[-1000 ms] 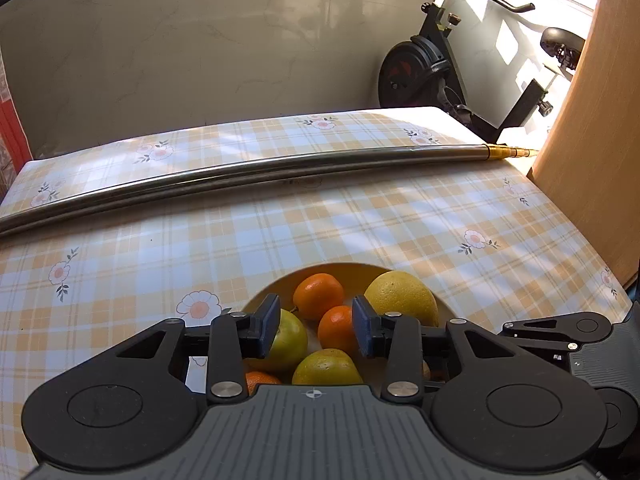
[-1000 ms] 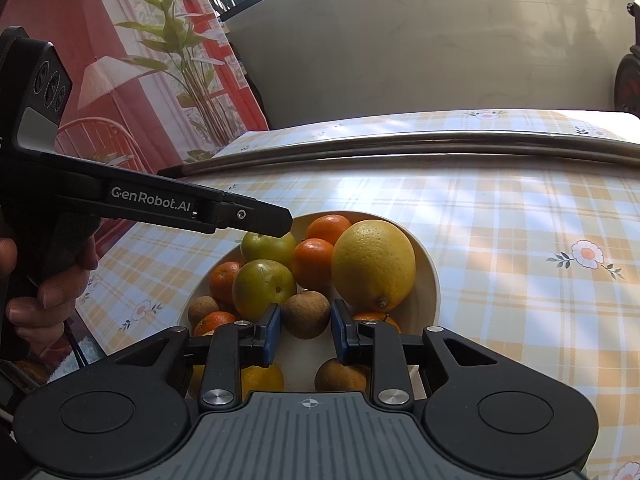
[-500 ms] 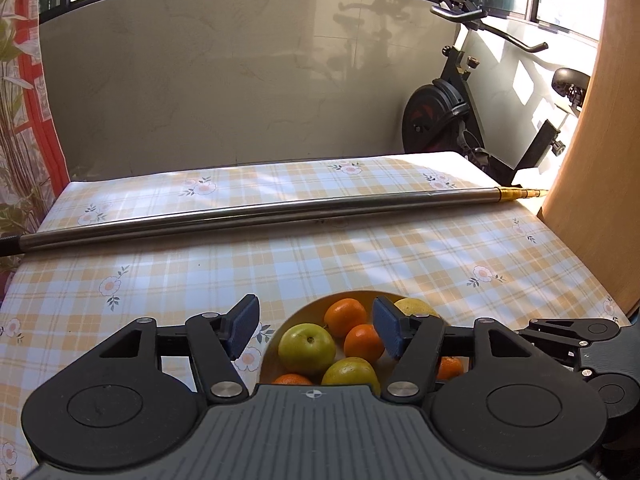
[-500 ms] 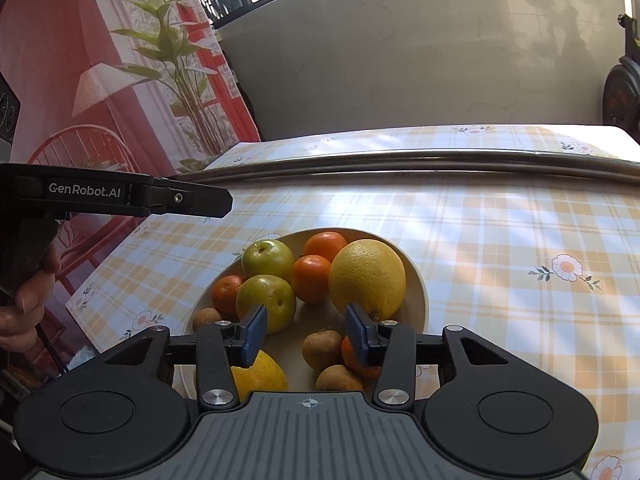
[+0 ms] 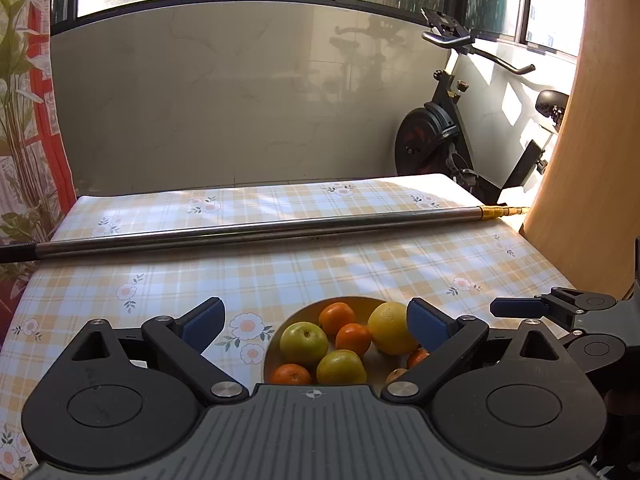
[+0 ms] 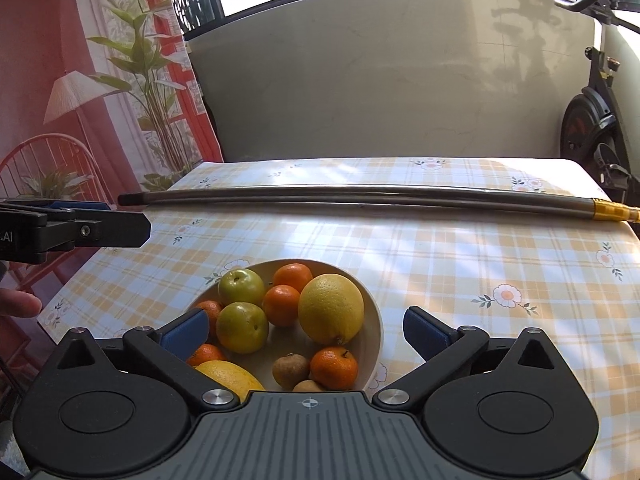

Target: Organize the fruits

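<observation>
A cream bowl (image 6: pixel 370 312) on the checked tablecloth holds a large yellow citrus (image 6: pixel 331 308), two green apples (image 6: pixel 241 287), several small oranges (image 6: pixel 282 305) and brown fruits (image 6: pixel 291 370). My right gripper (image 6: pixel 306 328) hangs above the bowl's near side, its jaws opening wide with nothing gripped between them. In the left wrist view the same bowl (image 5: pixel 280 344) lies below my left gripper (image 5: pixel 316 320), whose jaws are also opening wide and hold nothing. The large yellow citrus (image 5: pixel 390 328) sits by its right pad. The left gripper's finger (image 6: pixel 96 232) shows at the right wrist view's left edge.
A long steel pole (image 5: pixel 260 232) with a gold tip lies across the table beyond the bowl. An exercise bike (image 5: pixel 460 140) stands past the table's far right corner. A wooden panel (image 5: pixel 592 140) rises at the right. A printed red curtain (image 6: pixel 80 100) hangs on the left.
Both grippers' jaws have spread from nearly shut to wide. Both have risen and drawn back from the bowl, so the fruits look smaller and more of the table and wall shows.
</observation>
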A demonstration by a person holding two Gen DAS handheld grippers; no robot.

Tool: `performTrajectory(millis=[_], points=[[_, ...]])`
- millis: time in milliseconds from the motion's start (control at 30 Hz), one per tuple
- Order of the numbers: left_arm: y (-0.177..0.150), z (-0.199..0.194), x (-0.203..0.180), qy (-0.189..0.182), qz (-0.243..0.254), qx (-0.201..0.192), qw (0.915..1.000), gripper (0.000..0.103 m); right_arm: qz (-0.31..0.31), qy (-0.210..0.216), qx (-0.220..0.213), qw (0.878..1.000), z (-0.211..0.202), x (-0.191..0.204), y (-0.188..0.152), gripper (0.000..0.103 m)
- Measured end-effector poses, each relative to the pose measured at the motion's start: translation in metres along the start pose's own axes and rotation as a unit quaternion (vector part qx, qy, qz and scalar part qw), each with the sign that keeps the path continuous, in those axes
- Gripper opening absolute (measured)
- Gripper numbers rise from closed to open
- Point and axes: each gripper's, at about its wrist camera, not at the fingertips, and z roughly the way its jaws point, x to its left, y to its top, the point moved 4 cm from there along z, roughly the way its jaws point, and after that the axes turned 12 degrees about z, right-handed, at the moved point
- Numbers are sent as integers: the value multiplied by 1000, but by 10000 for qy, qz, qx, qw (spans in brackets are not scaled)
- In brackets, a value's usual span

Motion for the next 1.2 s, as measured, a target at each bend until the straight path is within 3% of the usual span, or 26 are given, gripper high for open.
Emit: performTrajectory(millis=[367,500,700,933,1200], points=[[6,-51,11,301,-385,-493,9976,103,-222,-175,-425,9987,-39,26,22,103],[19,-76,13,475,-428,-764,9950,103,-335,-380,-687,9963,-60,35,36,103],[45,-111,8,698,-363,-1220,9894,103,-148,-285,-1050,9940,-100,41,60,103],[61,-127,-2,840,-350,-1486,9847,103,-278,-634,-1551,9855,-138,43,80,103],[66,-134,-10,941,-196,-1665,9813,103,-324,-745,-1832,9797,-148,42,87,103]])
